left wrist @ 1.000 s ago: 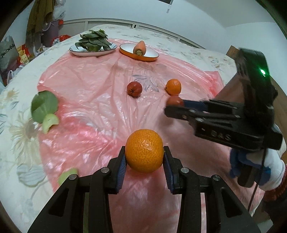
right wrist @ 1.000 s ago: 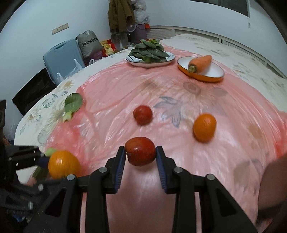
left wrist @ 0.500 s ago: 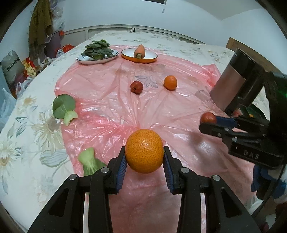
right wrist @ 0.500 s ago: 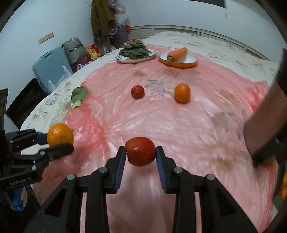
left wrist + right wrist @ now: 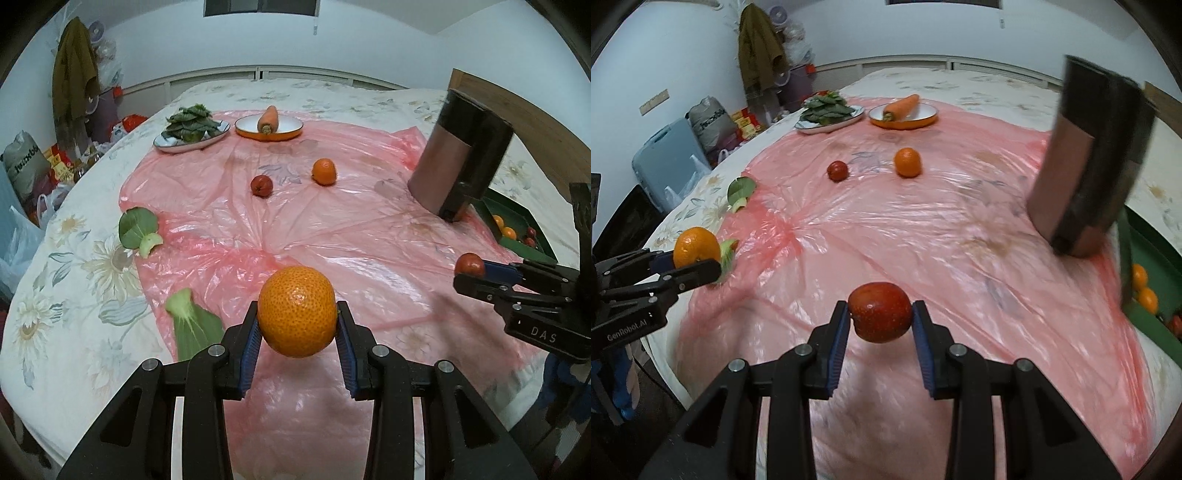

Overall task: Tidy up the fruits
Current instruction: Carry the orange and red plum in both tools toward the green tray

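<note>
Pink plastic sheet (image 5: 332, 229) covers the bed; above it the left hand-held gripper (image 5: 297, 330) clamps an orange (image 5: 296, 311), the right hand-held gripper (image 5: 880, 325) a red fruit (image 5: 880, 312). Only the right view shows a blue suitcase (image 5: 665, 157) (far left).

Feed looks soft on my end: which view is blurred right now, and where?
Right wrist view: motion smear on the tall brown container and near pink sheet; held red fruit stays sharp. Left wrist view: mostly crisp, orange sharp, glare on the sheet.

Pink plastic sheet (image 5: 332, 229) glossy, wrinkled; orange (image 5: 296, 311) skin pitted, matt; bed cover (image 5: 74, 280) floral cloth; red fruit (image 5: 880, 316) smooth, shiny.
</note>
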The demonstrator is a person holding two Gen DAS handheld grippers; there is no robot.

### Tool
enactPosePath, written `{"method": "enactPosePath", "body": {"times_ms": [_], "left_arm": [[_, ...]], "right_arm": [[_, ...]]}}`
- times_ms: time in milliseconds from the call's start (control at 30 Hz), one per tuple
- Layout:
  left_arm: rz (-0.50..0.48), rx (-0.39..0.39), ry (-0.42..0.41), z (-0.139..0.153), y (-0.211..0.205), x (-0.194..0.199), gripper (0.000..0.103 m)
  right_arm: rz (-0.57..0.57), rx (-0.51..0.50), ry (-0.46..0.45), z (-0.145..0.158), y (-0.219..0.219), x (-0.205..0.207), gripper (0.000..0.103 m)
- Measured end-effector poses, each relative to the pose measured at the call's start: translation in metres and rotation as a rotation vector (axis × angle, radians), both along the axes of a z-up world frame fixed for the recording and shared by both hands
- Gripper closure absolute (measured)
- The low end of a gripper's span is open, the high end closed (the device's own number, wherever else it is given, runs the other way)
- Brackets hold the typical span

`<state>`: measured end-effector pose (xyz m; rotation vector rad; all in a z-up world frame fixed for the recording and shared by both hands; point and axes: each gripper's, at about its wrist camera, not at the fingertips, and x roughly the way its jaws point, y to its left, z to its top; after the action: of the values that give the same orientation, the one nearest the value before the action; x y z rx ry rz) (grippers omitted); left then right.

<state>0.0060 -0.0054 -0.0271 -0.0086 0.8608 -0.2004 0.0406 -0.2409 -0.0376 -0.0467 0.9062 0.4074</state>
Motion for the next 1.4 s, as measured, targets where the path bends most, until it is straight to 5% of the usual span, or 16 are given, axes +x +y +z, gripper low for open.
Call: {"method": "enactPosePath", "body": {"times_ms": [567, 1400], "left_arm": [[-0.146, 0.079, -0.067, 0.032, -0.073, -0.032, 0.070], [-0.387, 0.164, -0.082, 0.049, -0.233, 0.000, 0.070]], "right_arm": [[-0.227, 0.029, -0.068, 0.017, -0.109, -0.056, 0.078], [-0.566, 0.101, -0.127, 0.016, -0.280, -0.069, 0.078]]}}
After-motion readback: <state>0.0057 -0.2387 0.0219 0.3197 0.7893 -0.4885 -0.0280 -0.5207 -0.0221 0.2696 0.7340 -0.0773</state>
